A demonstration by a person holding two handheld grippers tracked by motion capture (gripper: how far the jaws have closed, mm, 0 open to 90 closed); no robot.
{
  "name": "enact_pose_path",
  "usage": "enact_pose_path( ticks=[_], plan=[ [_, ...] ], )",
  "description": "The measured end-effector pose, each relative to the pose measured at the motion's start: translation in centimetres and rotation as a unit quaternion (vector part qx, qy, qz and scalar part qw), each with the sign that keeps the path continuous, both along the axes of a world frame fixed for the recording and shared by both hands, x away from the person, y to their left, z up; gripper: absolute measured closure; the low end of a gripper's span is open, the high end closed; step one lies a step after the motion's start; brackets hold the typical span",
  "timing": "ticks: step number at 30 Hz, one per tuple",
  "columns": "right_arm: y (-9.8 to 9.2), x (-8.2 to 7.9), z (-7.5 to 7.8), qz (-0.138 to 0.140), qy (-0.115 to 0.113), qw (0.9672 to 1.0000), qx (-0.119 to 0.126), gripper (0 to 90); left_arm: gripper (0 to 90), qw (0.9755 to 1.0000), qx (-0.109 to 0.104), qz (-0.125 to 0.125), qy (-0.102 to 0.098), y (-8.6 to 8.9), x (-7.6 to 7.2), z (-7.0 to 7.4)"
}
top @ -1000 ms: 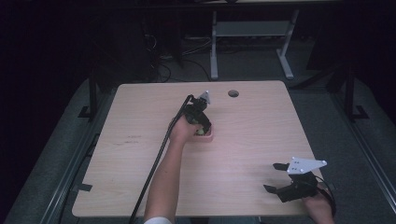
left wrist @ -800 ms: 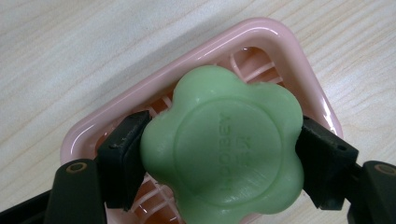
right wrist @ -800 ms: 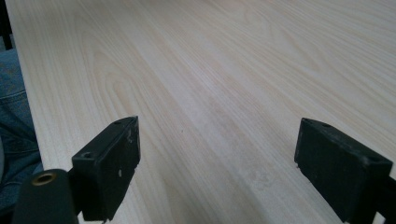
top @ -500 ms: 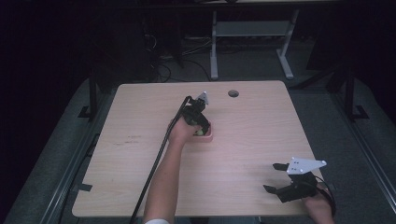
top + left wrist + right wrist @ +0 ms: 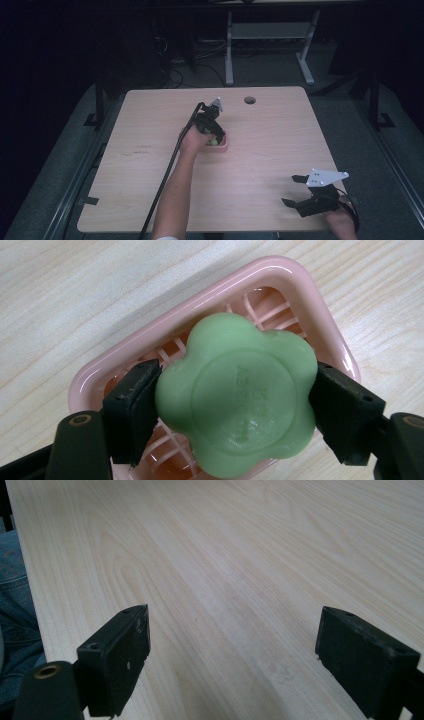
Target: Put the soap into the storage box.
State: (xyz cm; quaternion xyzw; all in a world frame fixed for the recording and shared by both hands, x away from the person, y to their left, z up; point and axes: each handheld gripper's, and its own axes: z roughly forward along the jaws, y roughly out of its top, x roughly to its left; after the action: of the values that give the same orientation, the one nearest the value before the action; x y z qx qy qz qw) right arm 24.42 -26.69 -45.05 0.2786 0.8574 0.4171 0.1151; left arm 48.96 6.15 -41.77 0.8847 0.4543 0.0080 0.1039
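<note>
The left gripper (image 5: pixel 235 405) is clamped on the green flower-shaped soap (image 5: pixel 237 400), one black jaw pressed against each side of it. The soap sits over the pink soap dish (image 5: pixel 300 295), whose slatted floor shows beneath it; whether the soap rests on the slats or hangs just above them cannot be told. In the high view the dish (image 5: pixel 223 146) lies near the middle of the tabletop (image 5: pixel 150 165), somewhat toward its far edge.

The right gripper (image 5: pixel 300 190) hovers by the tabletop's near right corner, jaws spread wide with nothing between them.

The step in hand appears to be handling the soap at the dish, either seating it or lifting it out. The next move calls for a level, steady hand: a straight vertical path so the soap clears the dish's rim without dragging the light dish along.
</note>
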Motion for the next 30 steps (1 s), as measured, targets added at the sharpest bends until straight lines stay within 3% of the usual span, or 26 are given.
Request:
enact_pose_path(
  ticks=[9,18,30],
  plan=[
    [0.0,0.0,0.0,0.001,0.001,1.0000,-0.001,13.7,25.6,1.0000,-0.005,0.000,-0.002,0.1,0.0,0.2],
    [0.0,0.1,-0.1,0.001,0.001,1.0000,-0.002,13.8,24.5,0.9997,-0.021,0.001,-0.012,0.4,-0.3,1.1],
    [-0.1,0.1,-0.1,-0.006,0.008,1.0000,-0.002,13.7,22.3,0.9991,-0.025,-0.003,-0.033,1.1,-0.9,2.2]
  ],
)
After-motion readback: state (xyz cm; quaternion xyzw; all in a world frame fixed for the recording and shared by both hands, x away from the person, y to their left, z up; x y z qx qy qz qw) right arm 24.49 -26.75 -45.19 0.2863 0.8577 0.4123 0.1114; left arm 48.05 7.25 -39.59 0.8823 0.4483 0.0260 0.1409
